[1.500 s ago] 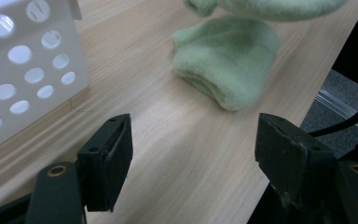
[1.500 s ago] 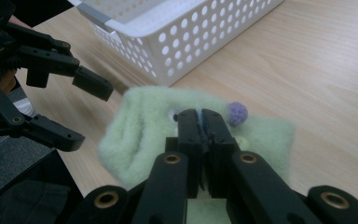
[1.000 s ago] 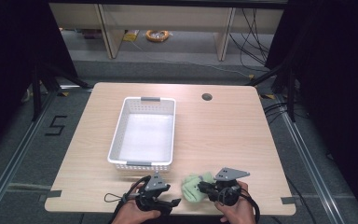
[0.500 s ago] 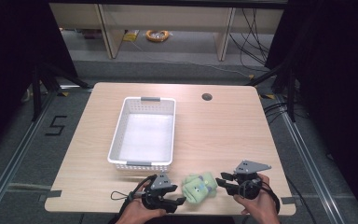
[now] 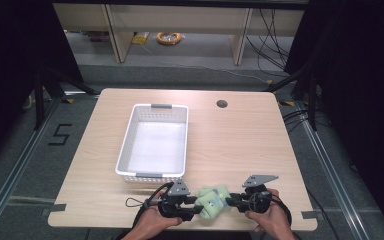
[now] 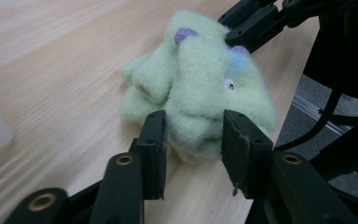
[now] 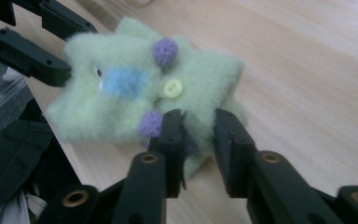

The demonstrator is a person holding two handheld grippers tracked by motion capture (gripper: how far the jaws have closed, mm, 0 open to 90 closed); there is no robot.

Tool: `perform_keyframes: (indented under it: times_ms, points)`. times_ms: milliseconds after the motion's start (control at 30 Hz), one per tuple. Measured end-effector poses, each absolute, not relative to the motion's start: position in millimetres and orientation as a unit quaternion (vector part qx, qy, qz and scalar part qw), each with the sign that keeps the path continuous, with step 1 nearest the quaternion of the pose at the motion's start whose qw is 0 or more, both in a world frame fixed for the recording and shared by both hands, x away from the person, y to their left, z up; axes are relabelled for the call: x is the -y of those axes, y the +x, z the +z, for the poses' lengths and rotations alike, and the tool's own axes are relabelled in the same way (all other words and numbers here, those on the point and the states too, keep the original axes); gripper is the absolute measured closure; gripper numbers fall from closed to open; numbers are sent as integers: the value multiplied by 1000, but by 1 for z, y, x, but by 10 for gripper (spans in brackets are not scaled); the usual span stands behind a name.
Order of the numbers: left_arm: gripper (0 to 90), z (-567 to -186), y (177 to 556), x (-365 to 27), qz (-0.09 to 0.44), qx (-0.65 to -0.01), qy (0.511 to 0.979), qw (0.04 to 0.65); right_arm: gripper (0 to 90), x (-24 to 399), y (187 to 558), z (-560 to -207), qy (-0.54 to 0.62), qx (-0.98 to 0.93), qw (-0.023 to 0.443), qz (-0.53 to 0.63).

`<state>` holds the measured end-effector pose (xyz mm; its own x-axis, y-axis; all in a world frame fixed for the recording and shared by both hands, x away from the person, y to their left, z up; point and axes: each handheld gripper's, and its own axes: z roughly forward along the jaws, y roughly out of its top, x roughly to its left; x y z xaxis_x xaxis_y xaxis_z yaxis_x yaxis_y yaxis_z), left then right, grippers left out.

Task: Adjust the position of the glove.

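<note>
The pale wooden bench (image 5: 240, 145) with rounded corners carries everything; a small dark round hole (image 5: 222, 104) sits near its far edge, at about one o'clock from the middle. The white rectangular plastic basket (image 5: 126, 150) with perforated walls and grey handles stands left of centre, at roughly ten o'clock from the hands. The pale green fuzzy felt toy (image 5: 213, 199) (purple bobbles, a blue patch and a yellow button on it) lies at six o'clock, close to the near edge, between the two tools. The left tool (image 5: 194, 210) comes at the toy from nine o'clock; its jaws have just been closing and now pinch a fold of the green felt between their pads (image 6: 154, 154). The right tool (image 5: 230, 202) comes from three o'clock; its jaws have also just been closing, stand narrow, and grip the toy's edge beside a purple bobble (image 7: 150, 123). Both hands rest at the bench's near edge.
</note>
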<state>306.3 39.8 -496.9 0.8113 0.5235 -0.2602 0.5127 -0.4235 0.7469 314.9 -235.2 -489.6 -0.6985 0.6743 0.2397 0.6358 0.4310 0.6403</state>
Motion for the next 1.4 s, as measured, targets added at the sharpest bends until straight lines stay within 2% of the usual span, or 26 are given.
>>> perform_keyframes:
  times_ms: [33, 167, 267, 433, 567, 767, 800, 833, 1033, 1067, 1167, 1233, 1267, 1300, 1333, 1367, 1400]
  points:
    - [652, -497, 306, -40, 6, -307, 844, 440, 832, 235, 315, -490, 381, -846, 26, 371]
    - [776, -497, 306, -40, 11, -314, 840, 442, 859, 238, 315, -485, 365, -857, 32, 361]
    - [809, -491, 305, -41, 15, -310, 837, 451, 864, 237, 313, -485, 365, -852, 37, 373]
    - [815, -476, 309, -44, 19, -314, 824, 472, 865, 241, 306, -472, 368, -849, 30, 378]
    - [814, -471, 321, -45, 21, -309, 830, 463, 866, 240, 295, -470, 377, -839, 20, 393]
    - [812, -479, 331, -41, 5, -320, 832, 453, 867, 236, 285, -476, 388, -836, -1, 389]
    - [812, -481, 332, -41, 6, -321, 833, 451, 867, 238, 287, -478, 378, -840, 14, 390]
    - [812, -483, 333, -39, 4, -326, 833, 448, 867, 237, 286, -478, 387, -837, -2, 387]
    - [774, -489, 335, -39, -11, -338, 831, 442, 864, 242, 292, -488, 389, -839, 5, 381]
    - [764, -492, 335, -40, -15, -342, 830, 441, 858, 241, 292, -491, 397, -836, -14, 377]
    - [695, -492, 334, -41, -16, -345, 828, 442, 841, 241, 292, -493, 391, -838, -8, 380]
    - [659, -492, 334, -44, -12, -346, 829, 439, 775, 242, 292, -490, 391, -840, 7, 377]
    - [659, -491, 332, -46, -13, -353, 826, 440, 775, 242, 292, -490, 391, -840, 7, 377]
    - [630, -490, 331, -47, -12, -358, 822, 441, 735, 242, 292, -489, 391, -839, 10, 378]
    - [594, -490, 329, -52, -24, -371, 814, 447, 655, 244, 292, -485, 398, -830, 12, 389]
    - [580, -490, 329, -52, -24, -371, 814, 447, 655, 244, 292, -485, 398, -830, 12, 389]
    - [574, -490, 328, -55, -38, -390, 802, 452, 579, 247, 293, -482, 406, -822, 22, 398]
